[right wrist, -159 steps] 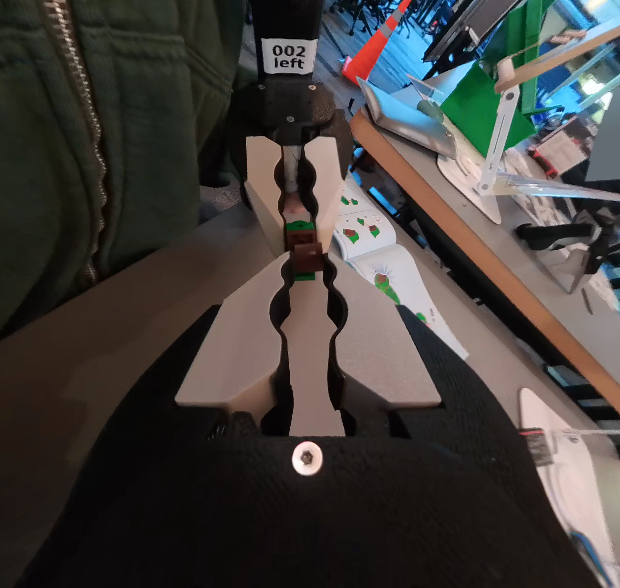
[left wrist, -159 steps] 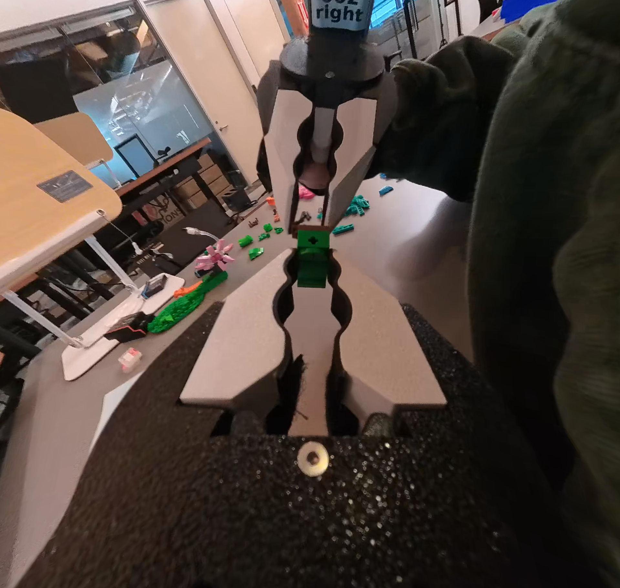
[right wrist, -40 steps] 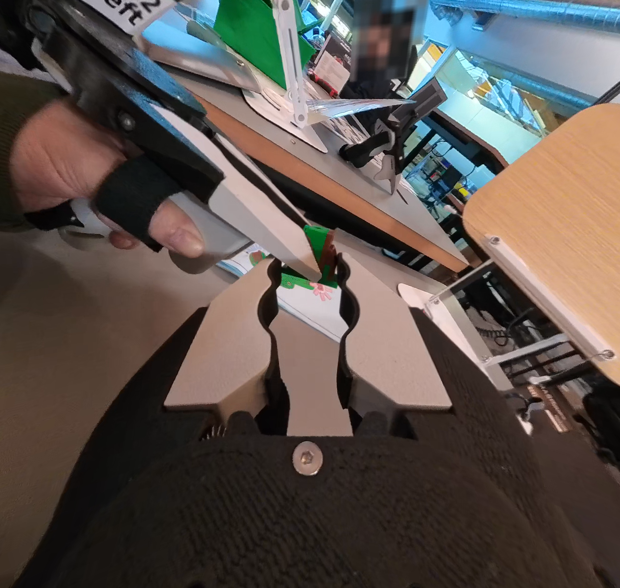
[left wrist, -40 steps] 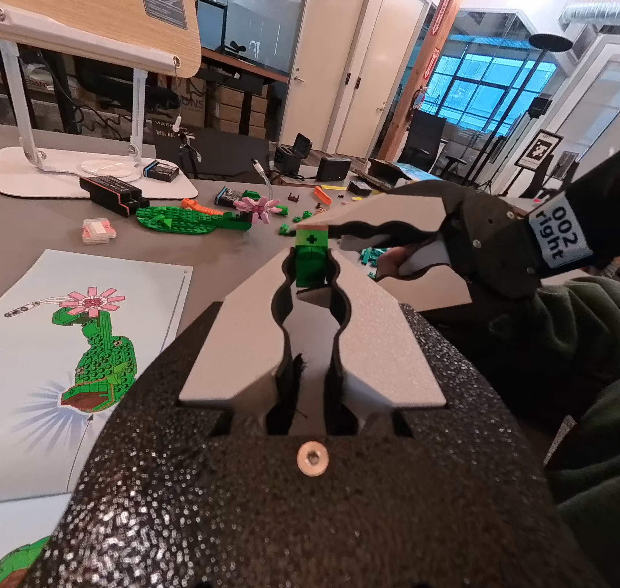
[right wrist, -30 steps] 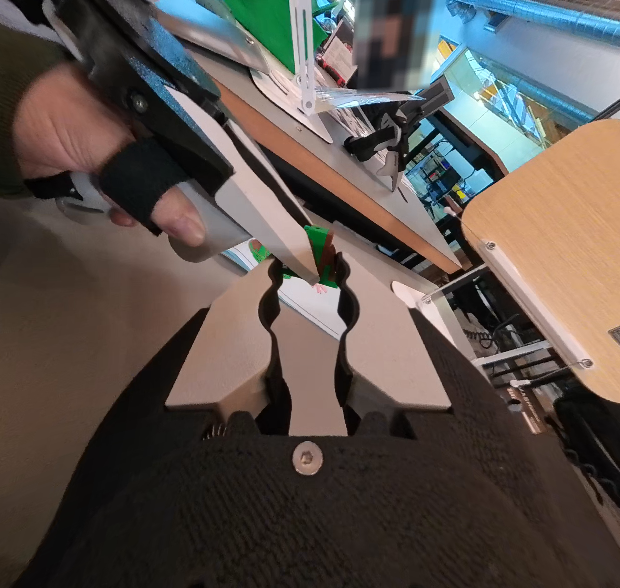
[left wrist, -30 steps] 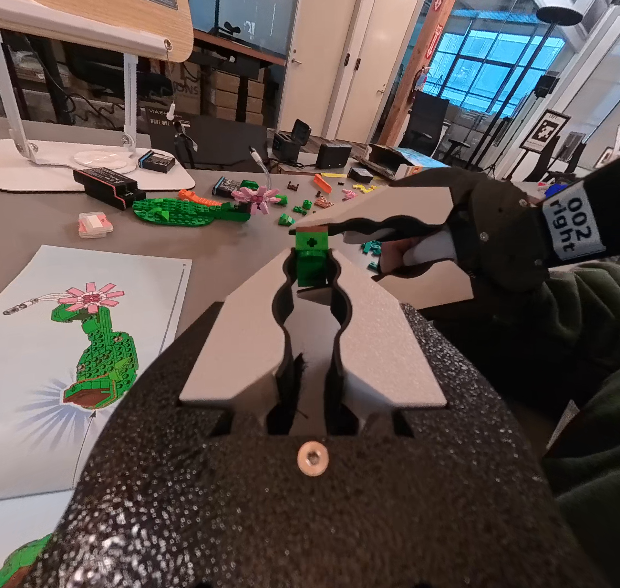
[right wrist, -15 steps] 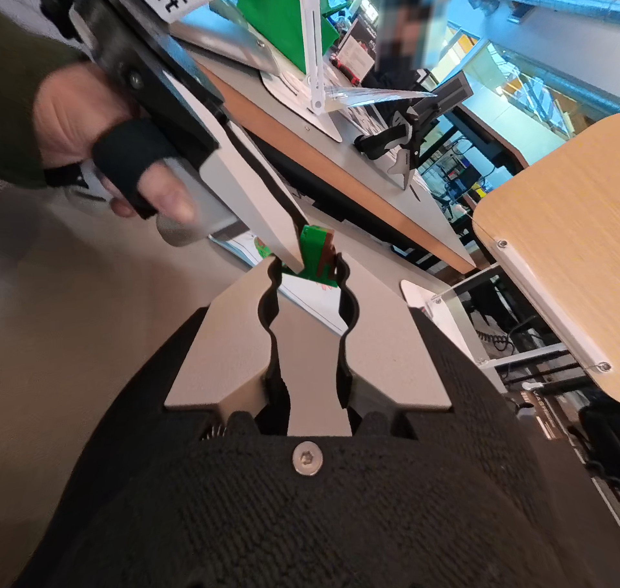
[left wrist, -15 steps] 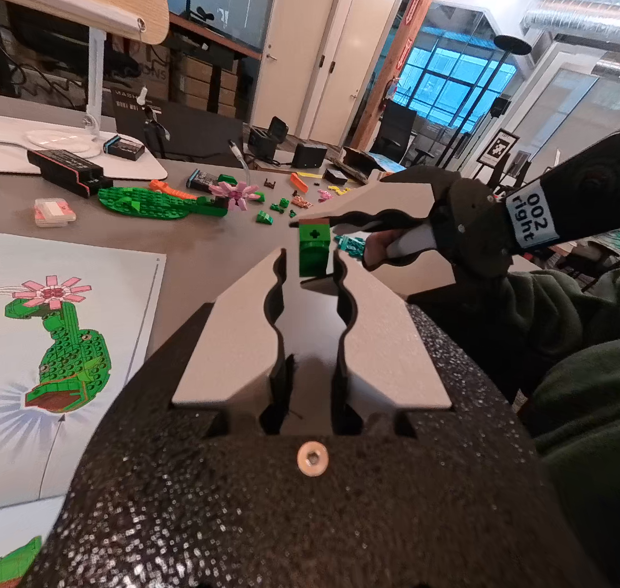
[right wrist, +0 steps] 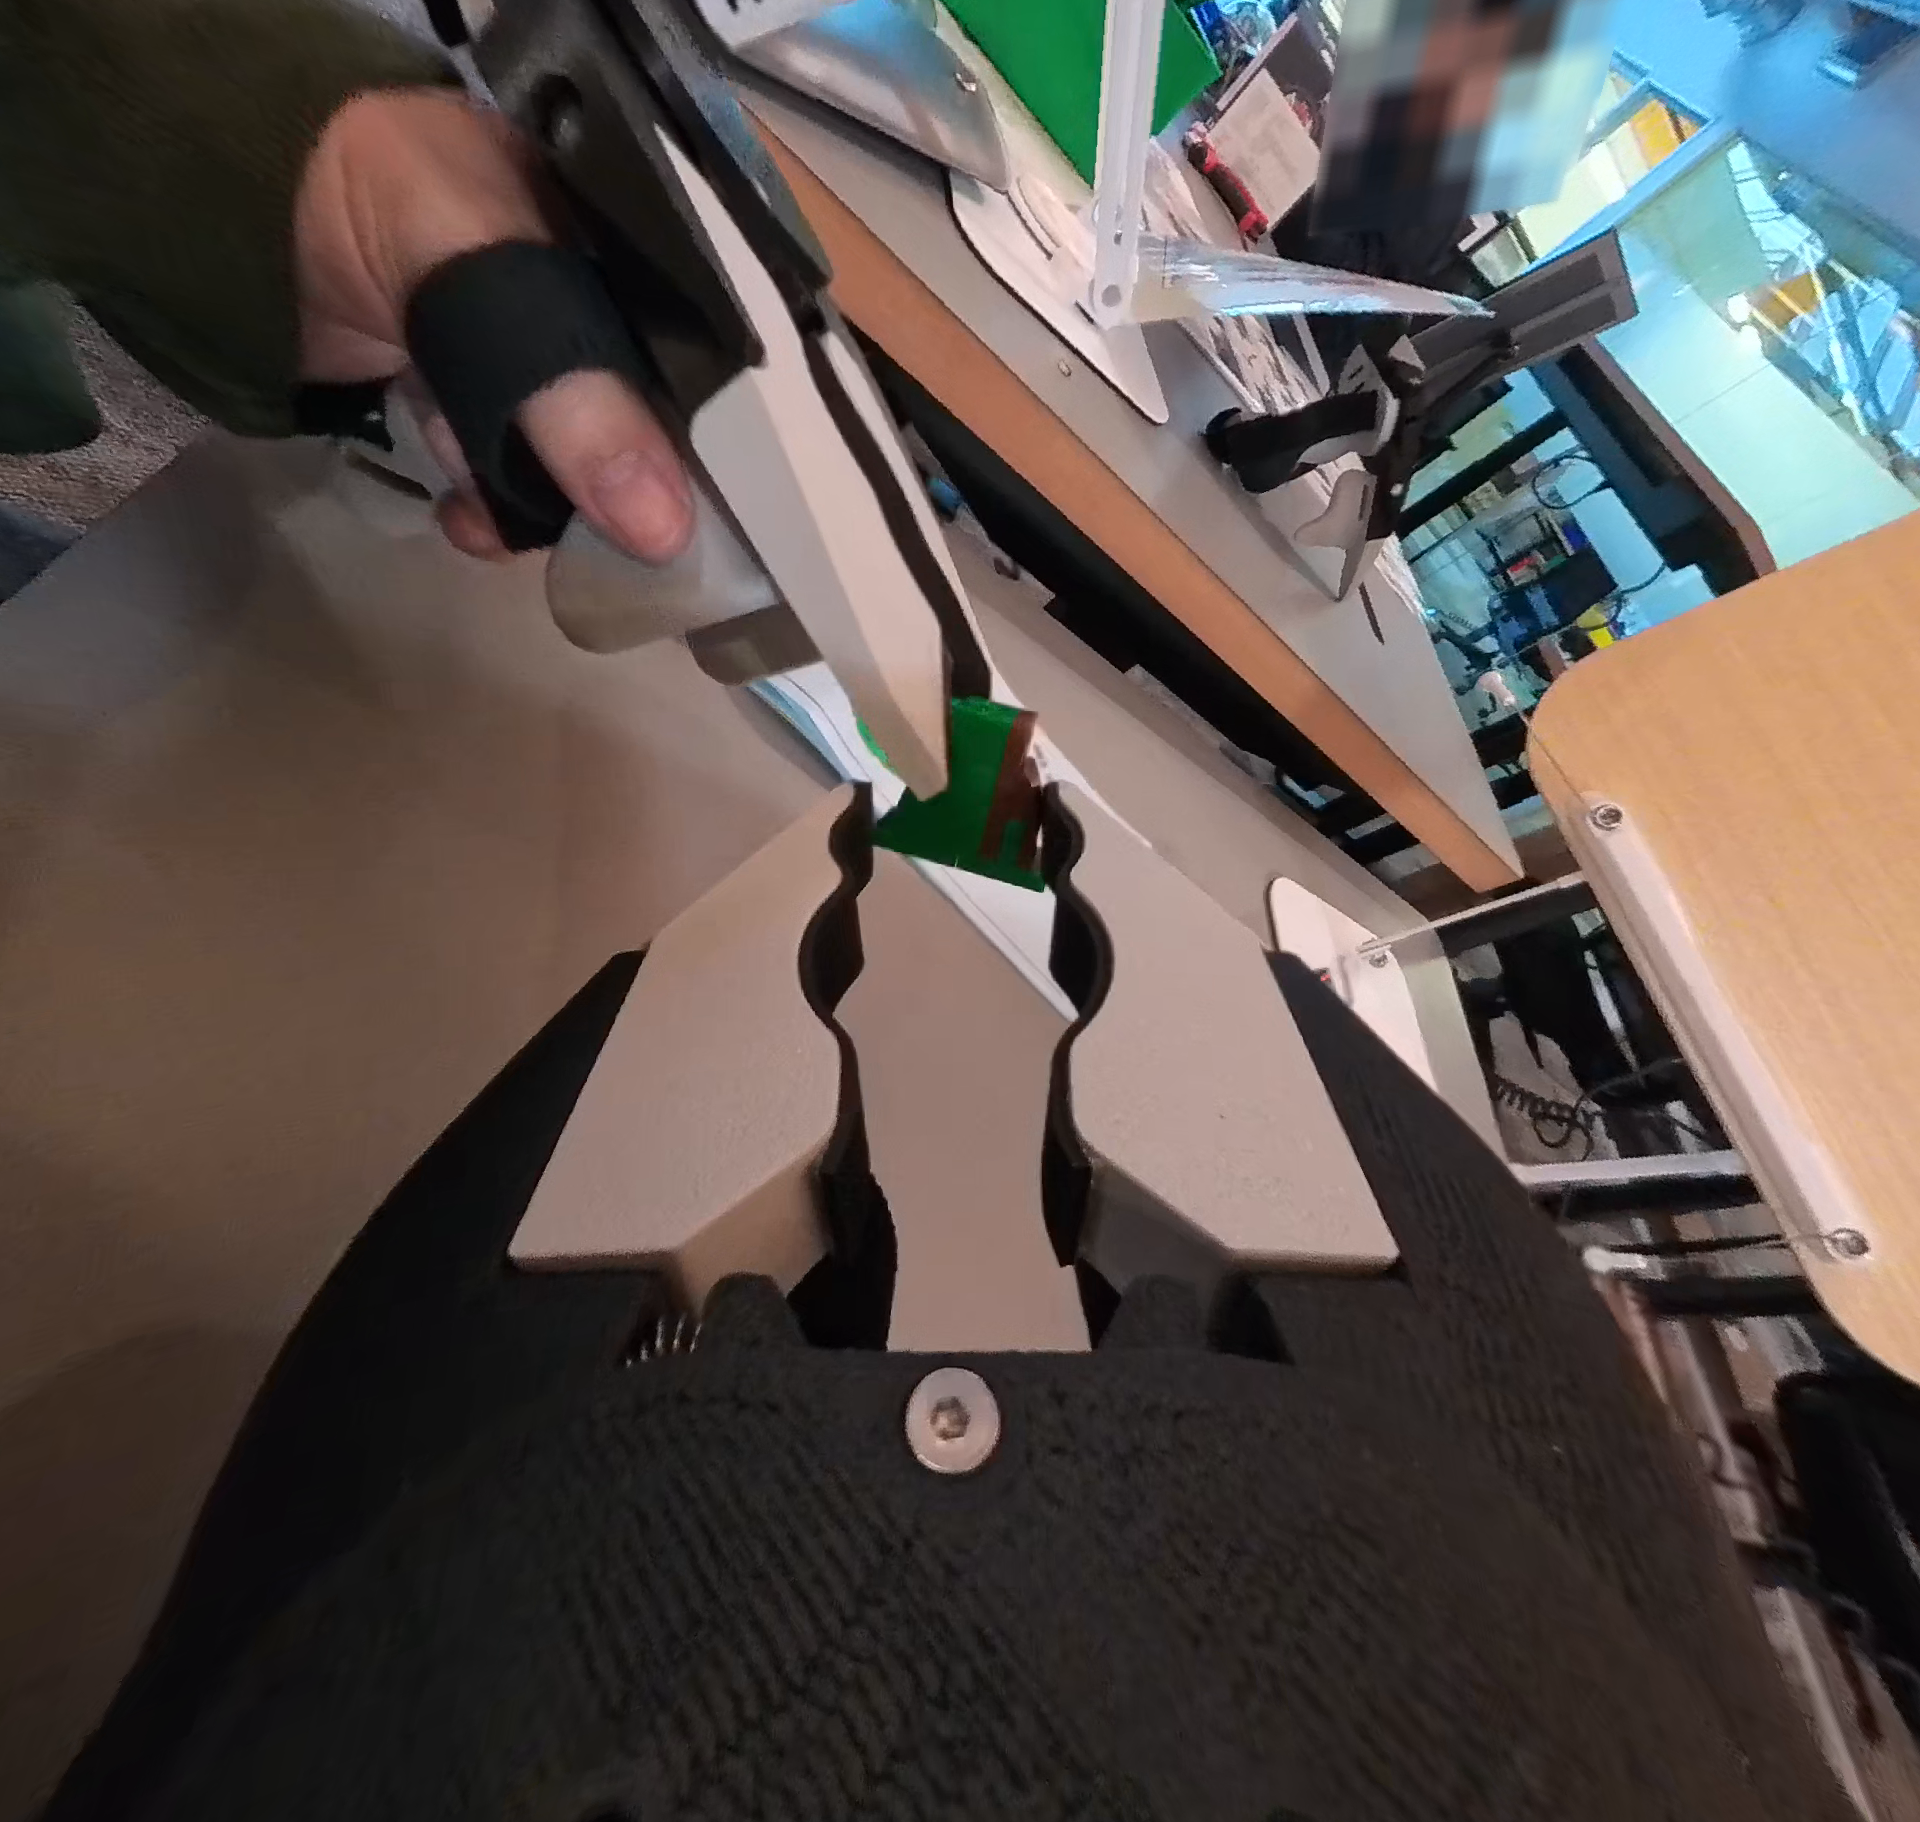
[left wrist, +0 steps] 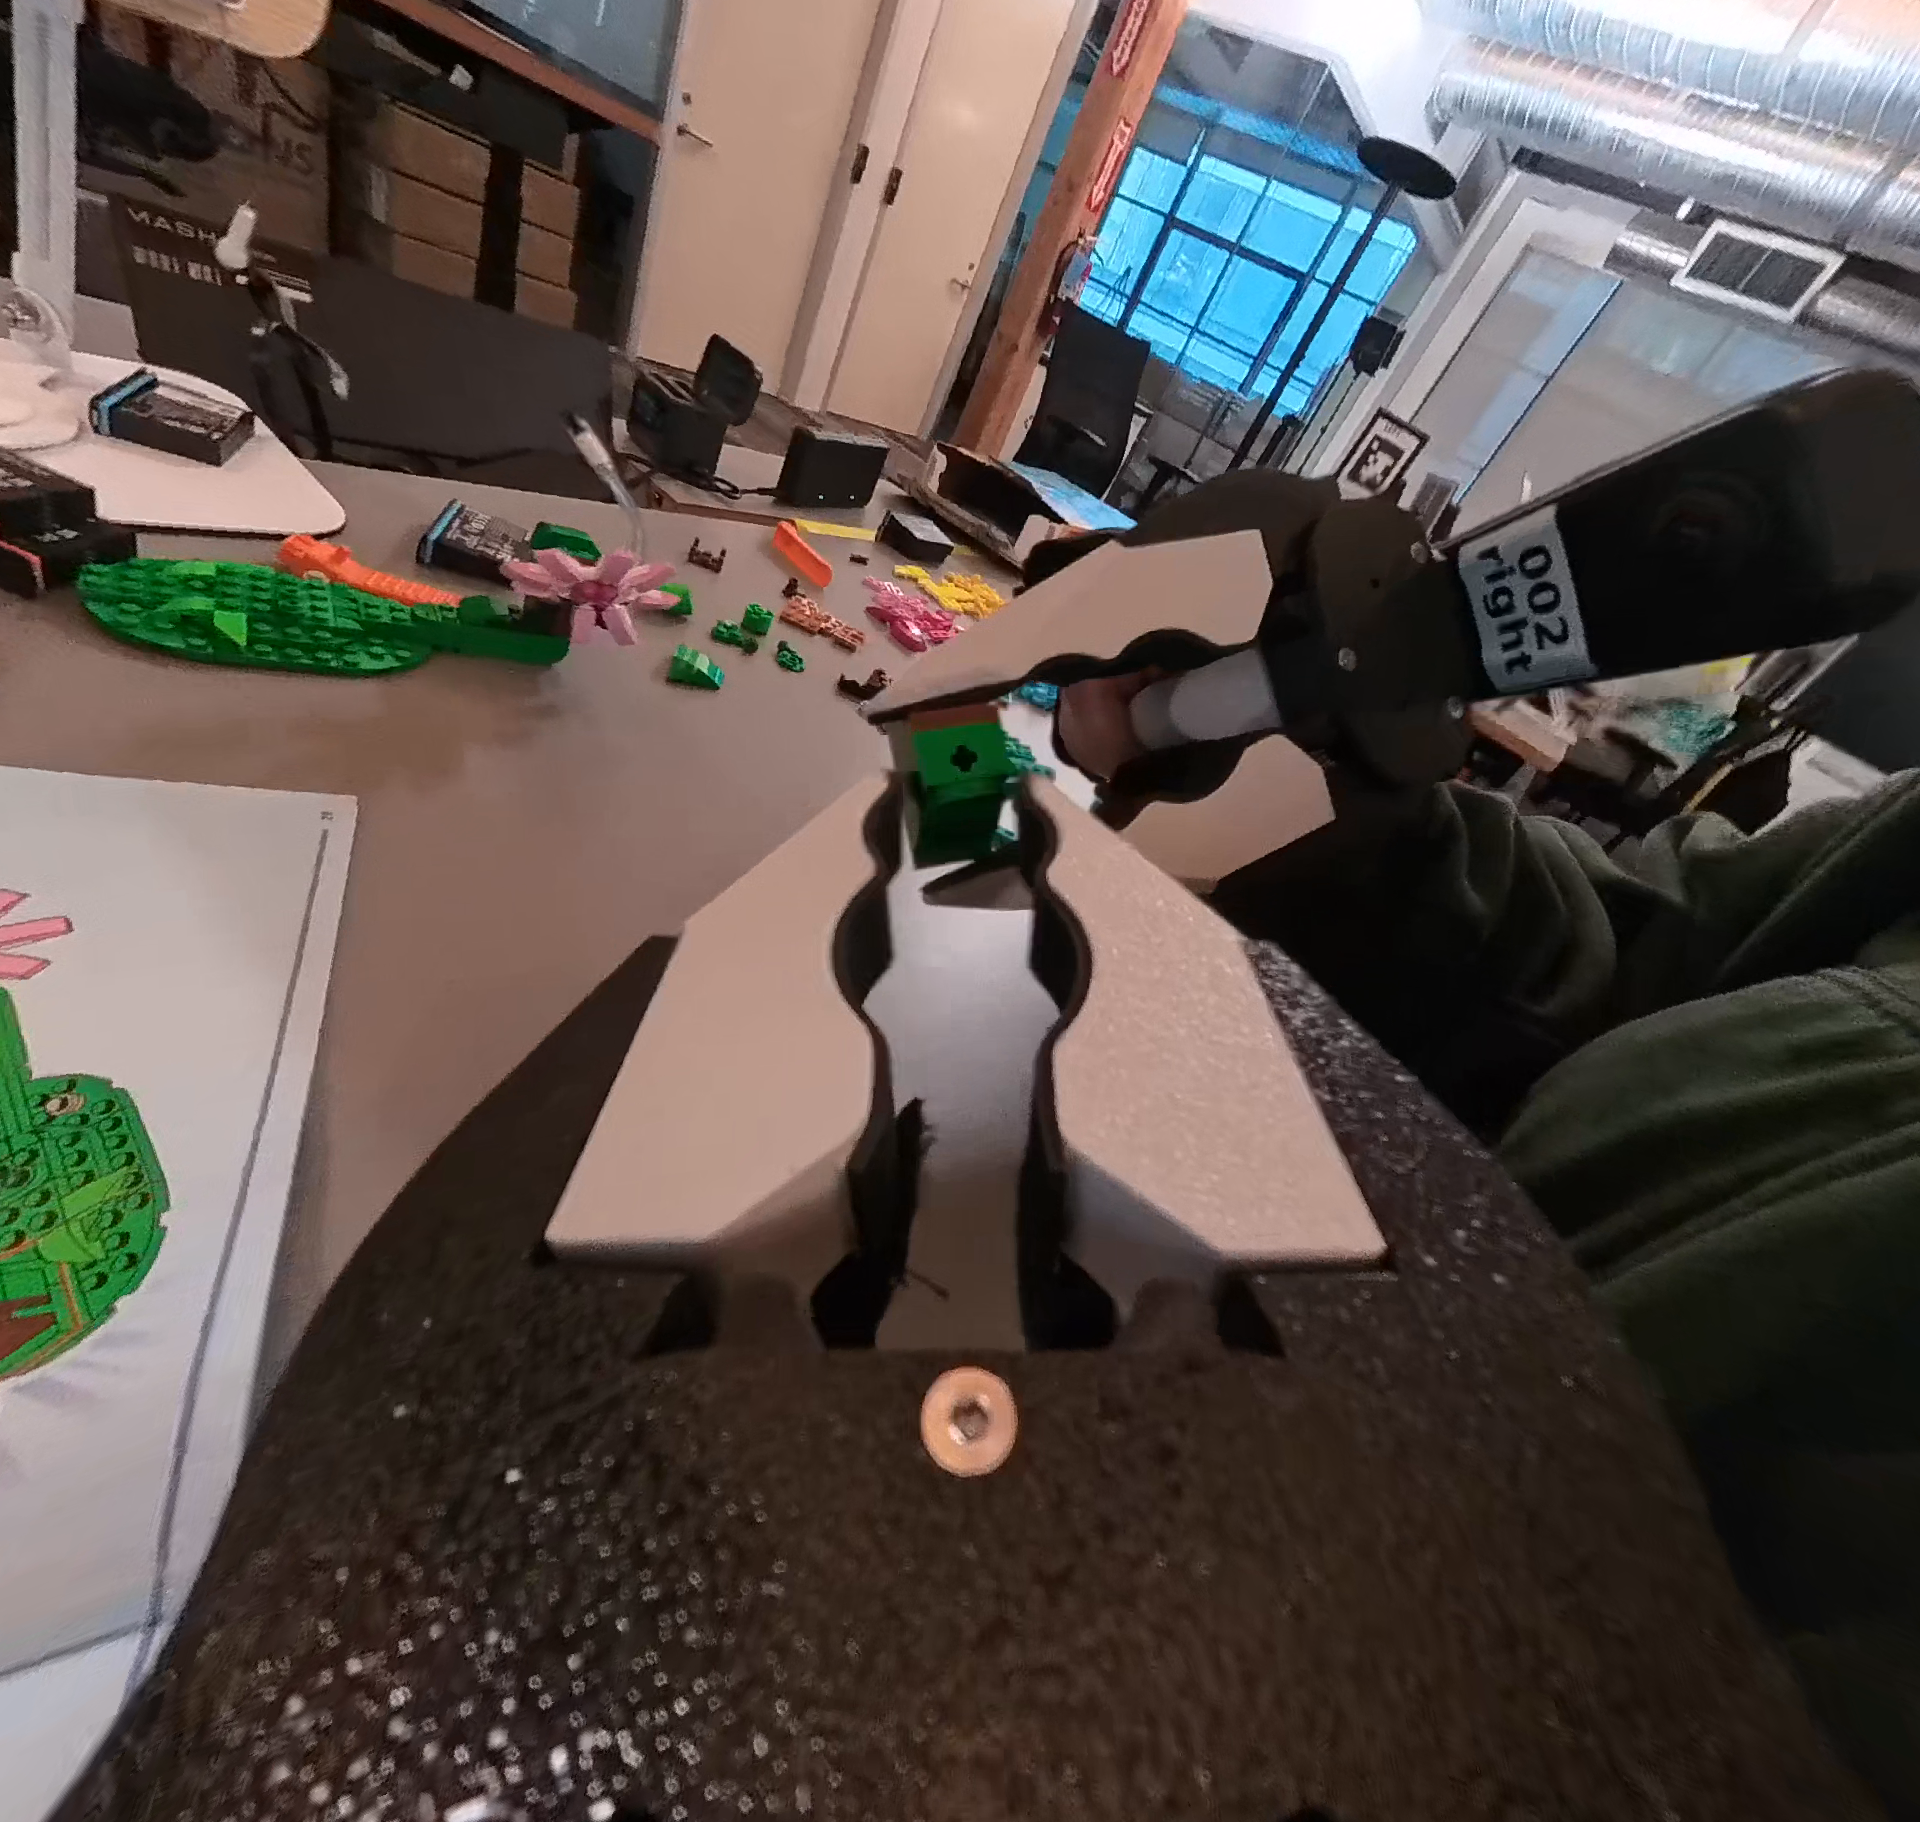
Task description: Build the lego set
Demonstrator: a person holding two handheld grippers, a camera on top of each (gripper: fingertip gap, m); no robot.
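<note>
Held up over the desk (left wrist: 540,785), clear of the surface: a small green brick assembly (left wrist: 954,804) with a thin brown piece on one face, pinched between both grippers at once. Left gripper (left wrist: 956,808) narrowed onto the green part, tips clamping its sides. Right gripper (right wrist: 956,816) reaching in from 2 o'clock in the left wrist view, narrowed too, one finger over the brown face and the other under the green body.

Looks like a press-together step, brown onto green. Best done by squeezing square to the studs, no twist, with the left grip simply bracing. Worth watching that tilt in the right wrist view: assembly sitting askew between the tips, so some risk of popping out sideways under pressure. Seating cannot be confirmed from here; seam partly hidden by fingers.

On the desk at 10 o'clock, the green base plate (left wrist: 249,619) with the pink flower (left wrist: 592,593). Loose pieces (left wrist: 821,619) at 12 o'clock. Instruction sheet (left wrist: 135,1097) at 9 o'clock.
</note>
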